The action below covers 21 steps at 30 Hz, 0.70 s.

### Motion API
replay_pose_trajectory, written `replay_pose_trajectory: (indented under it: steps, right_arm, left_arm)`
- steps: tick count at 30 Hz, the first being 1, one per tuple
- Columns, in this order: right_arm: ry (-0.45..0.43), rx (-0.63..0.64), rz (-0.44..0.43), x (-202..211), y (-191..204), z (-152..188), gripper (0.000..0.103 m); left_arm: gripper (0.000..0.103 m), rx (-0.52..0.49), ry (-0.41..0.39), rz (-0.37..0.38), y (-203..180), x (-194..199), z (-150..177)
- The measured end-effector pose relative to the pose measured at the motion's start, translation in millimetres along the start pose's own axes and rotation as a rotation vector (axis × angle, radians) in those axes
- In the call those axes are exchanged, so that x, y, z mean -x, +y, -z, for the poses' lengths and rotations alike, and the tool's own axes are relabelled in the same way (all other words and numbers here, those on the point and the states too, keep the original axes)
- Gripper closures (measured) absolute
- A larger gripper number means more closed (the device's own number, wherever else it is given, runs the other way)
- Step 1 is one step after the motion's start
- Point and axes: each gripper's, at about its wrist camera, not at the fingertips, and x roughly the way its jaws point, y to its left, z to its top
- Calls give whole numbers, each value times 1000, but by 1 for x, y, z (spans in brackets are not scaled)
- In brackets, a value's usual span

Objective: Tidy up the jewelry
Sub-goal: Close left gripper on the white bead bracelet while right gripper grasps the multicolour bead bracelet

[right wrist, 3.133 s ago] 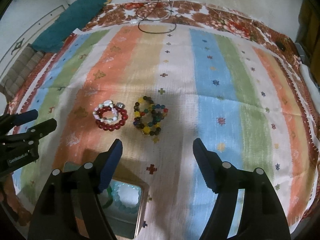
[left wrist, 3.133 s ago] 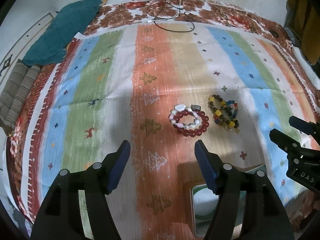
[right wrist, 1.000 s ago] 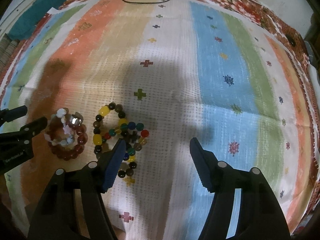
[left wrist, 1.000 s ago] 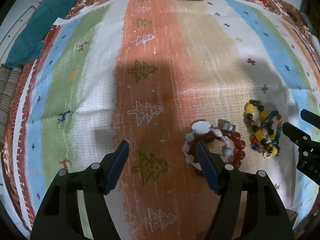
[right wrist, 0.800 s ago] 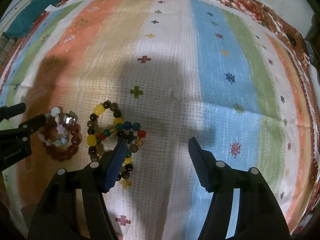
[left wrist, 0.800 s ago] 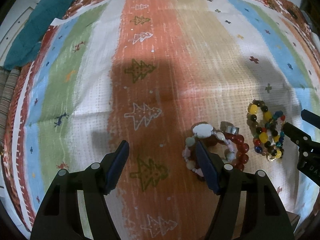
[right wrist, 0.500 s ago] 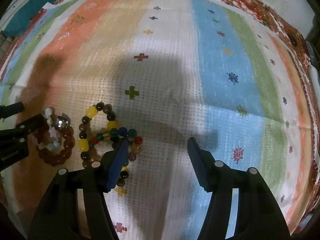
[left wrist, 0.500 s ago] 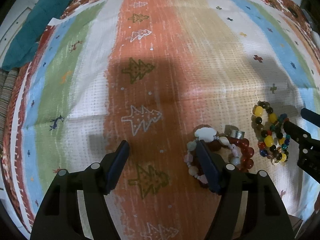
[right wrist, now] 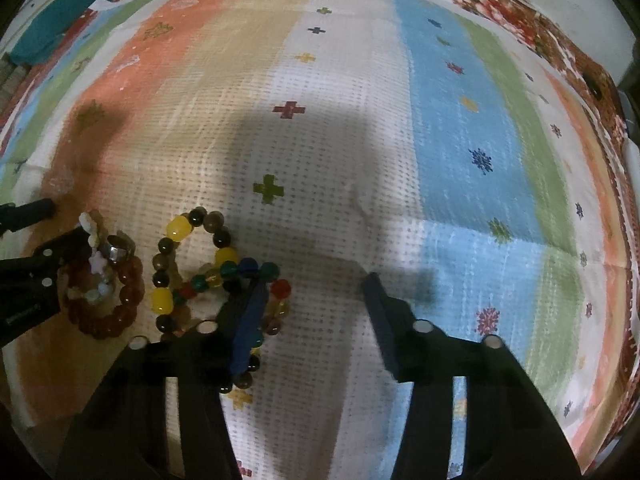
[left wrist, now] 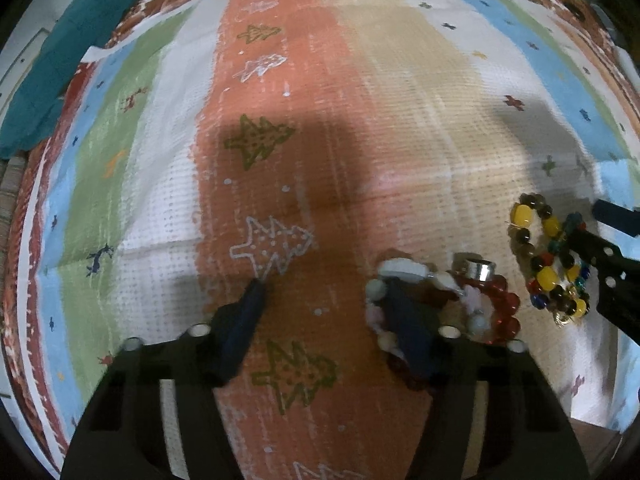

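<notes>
Left wrist view: my left gripper (left wrist: 326,292) is closing, its right finger inside the red bracelet (left wrist: 500,312), nothing pinched yet; the multicolour bracelet (left wrist: 544,264) lies flat just right of it on the striped cloth (left wrist: 420,120); my right gripper (right wrist: 316,288) closes too, left finger (right wrist: 250,320) inside those looped beads, no clear long axis.

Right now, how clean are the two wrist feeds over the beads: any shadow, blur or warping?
Left wrist: a dark shadow falls across the cloth above the red bracelet; the fingers look smeared, and stripes bow at the edges. Right wrist: shadow covers the mixed bracelet, edges soft; fisheye curve, corners black.
</notes>
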Motion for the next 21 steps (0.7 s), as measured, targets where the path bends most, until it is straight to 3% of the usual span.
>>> replay_pose_trajectory:
  steps: [1, 2, 3, 4, 12, 21]
  right_arm:
    - [-2, 6, -4, 0, 1, 0, 65]
    - [-3, 9, -11, 0, 3, 0, 75]
    - [-4, 12, -14, 0, 3, 0, 87]
    - [-4, 16, -14, 0, 3, 0, 90]
    - [-27, 10, -37, 12, 3, 2, 93]
    - [-112, 9, -71, 57, 7, 7, 93]
  left_arm:
    - [66, -4, 0, 9, -1, 1, 0]
    - [74, -4, 0, 13, -2, 2, 0]
    - [89, -2, 2, 15, -2, 2, 0]
    - [92, 2, 3, 19, 0, 2, -1]
    - [93, 53, -38, 53, 5, 20, -4]
    - [93, 53, -119, 66, -9, 64, 10]
